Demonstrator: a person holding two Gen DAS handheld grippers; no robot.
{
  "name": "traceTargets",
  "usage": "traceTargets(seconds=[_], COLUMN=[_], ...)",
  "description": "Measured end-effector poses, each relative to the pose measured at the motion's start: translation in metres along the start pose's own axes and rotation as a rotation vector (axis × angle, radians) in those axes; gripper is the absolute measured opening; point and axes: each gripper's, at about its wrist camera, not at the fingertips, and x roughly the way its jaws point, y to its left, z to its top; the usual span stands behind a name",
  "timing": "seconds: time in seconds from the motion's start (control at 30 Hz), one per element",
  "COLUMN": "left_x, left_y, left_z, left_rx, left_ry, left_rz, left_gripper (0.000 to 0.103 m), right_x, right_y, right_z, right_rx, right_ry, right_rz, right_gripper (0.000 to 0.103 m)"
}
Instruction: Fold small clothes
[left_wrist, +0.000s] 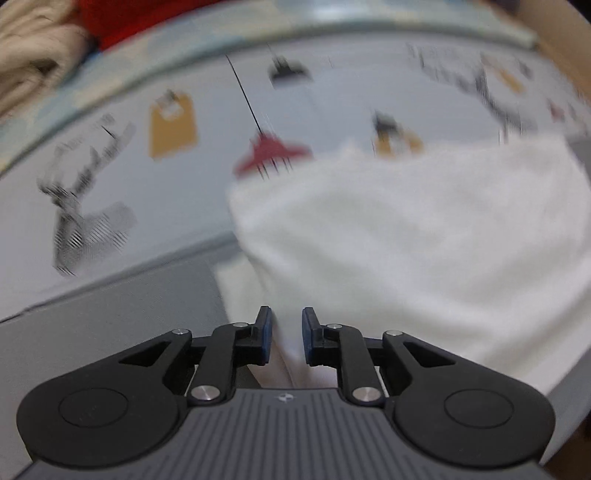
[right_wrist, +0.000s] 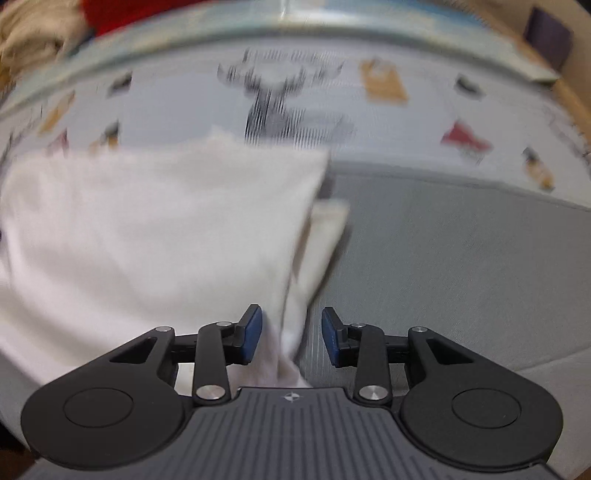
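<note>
Jaws of both grippers stand parted, with white cloth in the gap but neither pair of blue pads pressing on it. Left gripper (left_wrist: 286, 336): a narrow gap, across which a fold of the white garment (left_wrist: 406, 240) runs down toward the gripper body; the fabric's lower end is cut off behind the housing, so whether it touches a pad cannot be told. Right gripper (right_wrist: 291, 334): a wider gap, with a hanging corner of the same white garment (right_wrist: 147, 229) lying close against the left pad (right_wrist: 253, 334) and clear of the right one. Both views are heavily blurred, so the garment's kind, its seams and its edges are hard to make out; it reads only as a broad white sheet, lying to the right of the left gripper and to the left of the right gripper, spread over the printed cloth (left_wrist: 192, 92) and the grey mat (right_wrist: 461, 258). A cream-coloured layer (right_wrist: 327, 229) shows under the garment's edge in the right wrist view. Printed motifs on the cloth, an ochre tag shape, a red shape and dark line drawings, are smeared beyond reading. At the far upper left a beige fabric pile (left_wrist: 33, 48) and something red (left_wrist: 122, 18) are cropped by the fisheye rim. Both grippers point steeply downward at the surface; the hands holding them are out of view.
</note>
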Motion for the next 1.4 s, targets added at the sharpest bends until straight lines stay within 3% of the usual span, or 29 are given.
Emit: traceTargets(seconds=[0.07, 0.17, 0.27, 0.37, 0.4, 0.43, 0.53, 0.67, 0.7, 0.73, 0.77, 0.9, 1.0, 1.2, 1.4], left_x=[-0.013, -0.023, -0.043, -0.075, -0.09, -0.102, -0.144, -0.16, -0.153, -0.145, -0.144, -0.148, -0.138, -0.119, -0.114], left_y=[0.005, 0.007, 0.009, 0.011, 0.013, 0.015, 0.018, 0.032, 0.038, 0.043, 0.049, 0.07, 0.076, 0.079, 0.089], left_z=[-0.002, -0.011, -0.021, -0.031, -0.034, -0.038, -0.059, -0.094, -0.102, -0.099, -0.1, -0.101, -0.102, -0.103, -0.097], left_rx=[-0.016, -0.025, -0.006, 0.02, 0.029, 0.037, 0.075, -0.033, -0.088, -0.114, -0.156, -0.258, -0.254, -0.168, -0.208], left_ry=[-0.038, -0.034, -0.068, -0.097, -0.12, -0.147, -0.258, -0.401, -0.38, -0.286, -0.279, -0.283, -0.218, -0.167, -0.16], left_rz=[0.009, 0.045, 0.067, 0.104, 0.129, 0.147, 0.171, 0.206, 0.194, 0.185, 0.184, 0.163, 0.185, 0.244, 0.21], left_gripper=[0.025, 0.025, 0.027, 0.052, 0.067, 0.076, 0.086, 0.086, 0.086, 0.081, 0.08, 0.08, 0.08, 0.08, 0.081], right_x=[-0.024, -0.057, -0.082, -0.104, -0.109, -0.113, -0.112, -0.091, -0.084, -0.081, -0.076, -0.055, -0.045, -0.024, 0.0], right_y=[0.015, 0.052, 0.086, 0.129, 0.147, 0.162, 0.206, 0.266, 0.28, 0.295, 0.306, 0.349, 0.378, 0.417, 0.434], right_z=[0.006, 0.011, 0.015, 0.011, 0.006, 0.002, -0.016, -0.041, -0.046, -0.052, -0.057, -0.076, -0.091, -0.114, -0.127], right_rx=[-0.052, -0.188, -0.177, -0.193, -0.209, -0.221, -0.262, -0.351, -0.373, -0.395, -0.425, -0.567, -0.685, -0.867, -1.004], right_ry=[-0.097, -0.251, -0.32, -0.382, -0.405, -0.418, -0.419, -0.348, -0.327, -0.313, -0.302, -0.259, -0.272, -0.252, -0.255], right_rz=[-0.032, -0.087, -0.021, 0.067, 0.09, 0.107, 0.164, 0.227, 0.251, 0.27, 0.283, 0.289, 0.284, 0.301, 0.189], right_gripper=[0.039, 0.043, 0.043, 0.043, 0.043, 0.043, 0.043, 0.042, 0.038, 0.035, 0.031, 0.031, 0.032, 0.041, 0.042])
